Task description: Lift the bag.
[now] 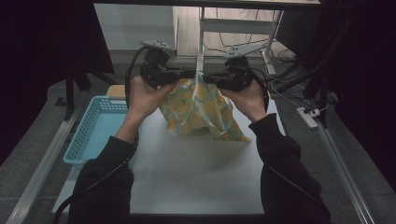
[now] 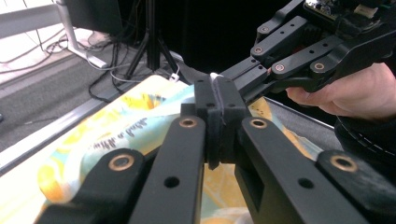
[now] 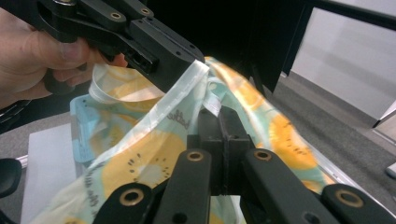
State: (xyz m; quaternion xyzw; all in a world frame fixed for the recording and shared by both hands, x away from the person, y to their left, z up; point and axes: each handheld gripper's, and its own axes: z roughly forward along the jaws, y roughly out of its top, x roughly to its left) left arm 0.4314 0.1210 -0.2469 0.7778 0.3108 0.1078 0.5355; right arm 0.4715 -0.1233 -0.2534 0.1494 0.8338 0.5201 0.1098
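A thin plastic bag [image 1: 201,109] printed with orange slices on pale teal hangs above the white table [image 1: 196,172]. My left gripper [image 1: 183,74] is shut on its upper edge from the left, and my right gripper [image 1: 211,77] is shut on the same edge from the right, tips almost meeting. In the left gripper view the black jaws pinch the bag's rim [image 2: 215,81], with the bag [image 2: 116,135] spread below and the other gripper [image 2: 299,56] held by a hand. In the right gripper view the closed jaws clamp a white strip of the bag [image 3: 154,140].
A light blue plastic basket [image 1: 95,128] sits at the table's left edge. Metal rails [image 1: 341,163] run along both sides of the table. A white desk frame [image 1: 238,28] and cables stand beyond the far edge, and a power strip [image 1: 307,116] lies on the floor at right.
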